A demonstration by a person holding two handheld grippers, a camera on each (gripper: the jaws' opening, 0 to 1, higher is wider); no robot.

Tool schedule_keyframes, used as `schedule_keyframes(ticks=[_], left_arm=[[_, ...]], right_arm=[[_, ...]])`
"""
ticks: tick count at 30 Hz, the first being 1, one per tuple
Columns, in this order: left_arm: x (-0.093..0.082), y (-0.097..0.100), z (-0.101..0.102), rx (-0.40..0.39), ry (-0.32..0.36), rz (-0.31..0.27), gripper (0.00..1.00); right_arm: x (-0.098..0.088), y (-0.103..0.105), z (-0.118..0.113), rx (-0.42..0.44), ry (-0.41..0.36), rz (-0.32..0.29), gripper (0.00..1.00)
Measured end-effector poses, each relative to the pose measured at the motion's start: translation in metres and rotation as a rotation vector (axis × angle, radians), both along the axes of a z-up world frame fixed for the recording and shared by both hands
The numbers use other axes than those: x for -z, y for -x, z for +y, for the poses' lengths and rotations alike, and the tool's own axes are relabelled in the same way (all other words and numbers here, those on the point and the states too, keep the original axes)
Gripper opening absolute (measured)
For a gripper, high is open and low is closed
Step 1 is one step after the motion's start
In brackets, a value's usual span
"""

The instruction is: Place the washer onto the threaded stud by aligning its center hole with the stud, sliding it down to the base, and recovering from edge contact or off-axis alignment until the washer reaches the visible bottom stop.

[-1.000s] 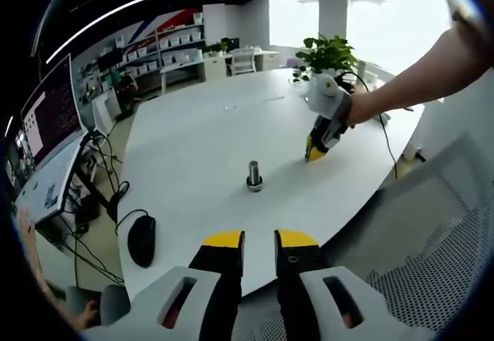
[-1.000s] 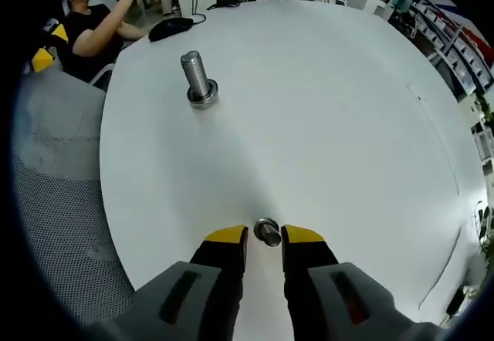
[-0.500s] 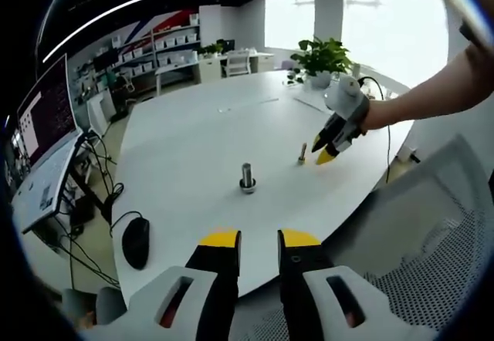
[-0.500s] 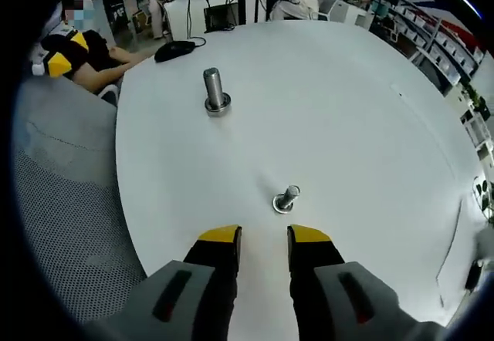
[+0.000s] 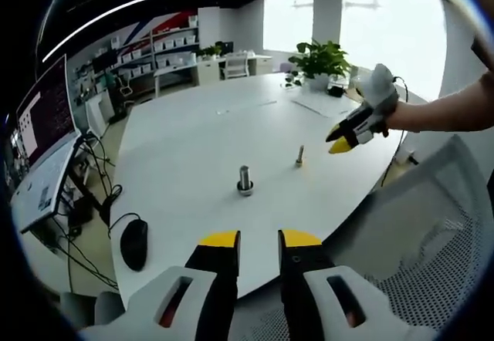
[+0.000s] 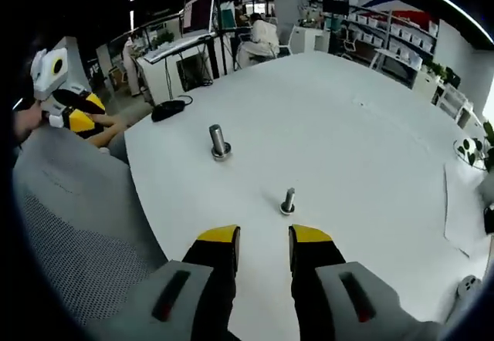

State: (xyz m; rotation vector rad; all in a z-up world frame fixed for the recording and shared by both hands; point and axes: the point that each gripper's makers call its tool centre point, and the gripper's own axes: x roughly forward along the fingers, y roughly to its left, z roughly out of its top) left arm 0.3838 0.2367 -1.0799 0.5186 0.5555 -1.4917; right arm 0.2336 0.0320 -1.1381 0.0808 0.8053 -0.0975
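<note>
Two metal studs stand upright on the white round table (image 5: 193, 136). The taller stud (image 5: 245, 180) (image 6: 219, 142) has a ring-like collar at its foot. The smaller stud (image 5: 299, 155) (image 6: 288, 200) stands apart from it, also on a wider base; I cannot make out a separate washer. My left gripper (image 5: 260, 241) is open and empty, low over the table's near edge. My right gripper (image 6: 264, 237) is open and empty, raised off the table short of the smaller stud. Each gripper also appears in the other's view: the right gripper (image 5: 351, 133), the left gripper (image 6: 69, 98).
A black mouse (image 5: 133, 242) (image 6: 167, 110) lies near the table edge by a monitor (image 5: 46, 113). A grey mesh chair back (image 5: 432, 256) (image 6: 69, 225) sits close to the grippers. A potted plant (image 5: 324, 52) and paper sheets (image 6: 463, 210) are at the far side.
My right gripper had its jaws around the smaller stud a second ago; it has since let go and pulled back and upward. The left gripper has barely moved.
</note>
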Motion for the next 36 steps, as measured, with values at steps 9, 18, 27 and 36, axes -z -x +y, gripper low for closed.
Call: schedule_keyframes(ticks=[9,18,27,36], left_arm=[[-0.011,-0.004,-0.001,-0.027,0.054,0.028,0.19],[-0.016,-0.006,0.0,-0.038,0.073,0.026,0.19],[-0.011,-0.006,0.001,-0.036,0.052,0.023,0.19],[-0.002,-0.007,0.001,-0.027,0.01,0.013,0.19]], right_arm=[[-0.042,0.024,0.029,0.114,-0.039,-0.129,0.34],[-0.06,0.042,0.051,0.088,0.009,-0.138,0.39],[-0.07,0.044,0.075,0.157,-0.02,-0.146,0.42],[-0.068,0.04,0.069,0.176,0.044,-0.159,0.49]])
